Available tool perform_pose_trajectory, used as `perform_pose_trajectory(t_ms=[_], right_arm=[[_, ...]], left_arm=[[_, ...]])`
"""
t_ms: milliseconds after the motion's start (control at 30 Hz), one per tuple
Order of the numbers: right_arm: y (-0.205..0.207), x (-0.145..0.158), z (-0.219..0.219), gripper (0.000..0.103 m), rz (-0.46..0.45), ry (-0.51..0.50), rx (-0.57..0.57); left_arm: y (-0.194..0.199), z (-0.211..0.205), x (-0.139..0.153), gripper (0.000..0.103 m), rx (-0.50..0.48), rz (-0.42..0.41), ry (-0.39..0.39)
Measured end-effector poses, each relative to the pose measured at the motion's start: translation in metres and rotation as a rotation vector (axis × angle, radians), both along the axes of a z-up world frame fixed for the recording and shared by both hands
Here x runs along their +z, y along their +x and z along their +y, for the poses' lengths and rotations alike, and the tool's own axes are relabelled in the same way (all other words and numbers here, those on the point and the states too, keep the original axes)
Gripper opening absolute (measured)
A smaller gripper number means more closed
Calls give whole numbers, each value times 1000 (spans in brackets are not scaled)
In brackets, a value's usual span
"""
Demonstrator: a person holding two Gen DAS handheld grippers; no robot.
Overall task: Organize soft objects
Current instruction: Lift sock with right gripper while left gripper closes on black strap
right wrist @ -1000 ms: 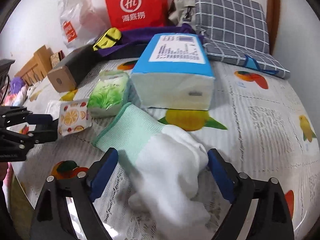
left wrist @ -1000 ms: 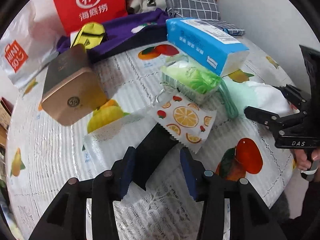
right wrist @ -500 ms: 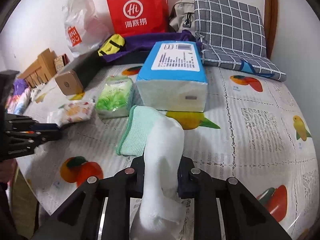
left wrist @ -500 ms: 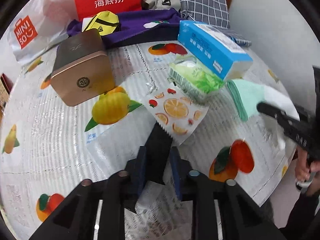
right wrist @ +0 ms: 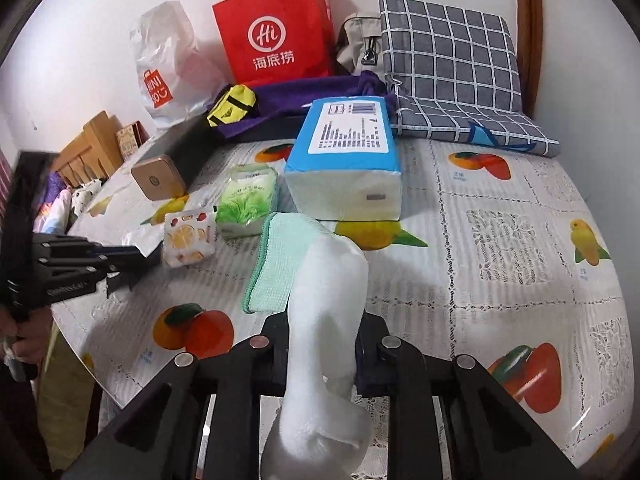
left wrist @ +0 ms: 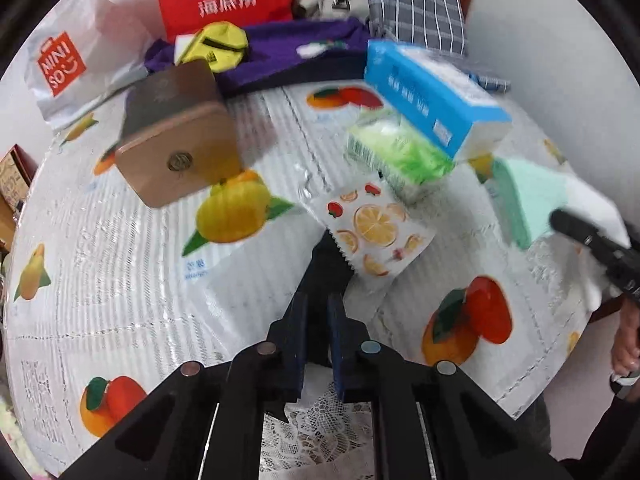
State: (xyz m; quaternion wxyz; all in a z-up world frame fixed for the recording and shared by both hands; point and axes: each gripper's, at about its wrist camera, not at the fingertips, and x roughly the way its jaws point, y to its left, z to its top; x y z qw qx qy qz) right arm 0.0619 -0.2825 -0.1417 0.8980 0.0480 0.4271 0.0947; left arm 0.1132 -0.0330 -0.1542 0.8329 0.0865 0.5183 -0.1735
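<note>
My left gripper (left wrist: 317, 312) is shut on the dark end of an orange-print wipes packet (left wrist: 374, 229), which shows lifted off the table at the left of the right wrist view (right wrist: 188, 237). My right gripper (right wrist: 322, 332) is shut on a white glove with a mint-green cuff (right wrist: 320, 280), raised off the cloth; the glove also shows at the right of the left wrist view (left wrist: 532, 196). A green tissue pack (right wrist: 248, 200) and a blue tissue pack (right wrist: 346, 160) lie beyond on the fruit-print tablecloth (right wrist: 480, 240).
A tan tin box (left wrist: 176, 144) lies at the left. Behind are a purple cloth (right wrist: 304, 92), a yellow pouch (right wrist: 232, 104), a red paper bag (right wrist: 276, 32), a white Miniso bag (right wrist: 164, 68) and a grey checked cushion (right wrist: 448, 72). The table edge runs along the near left (right wrist: 92, 364).
Both grippers closed from open: the left on the orange-print packet, the right on the white glove. Both objects have since been lifted off the tablecloth.
</note>
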Motion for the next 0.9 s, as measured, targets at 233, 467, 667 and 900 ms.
perform_pose_trajectory(t_ms=[233,467,667,900], right_arm=[[-1,1,5,21,0,0,8],[0,7,3,21,-17,-1,7],[6,6,1,21,-12,9,6],[8,11,5,21,-18,7,24]], left_arm=[[2,-15,-5,40,-41,-8,29],[1,-7,0,20,-25,-37,43],[0,-13,-6,26,-28,-65,55],[6,7,11,8,27,-45,-15]])
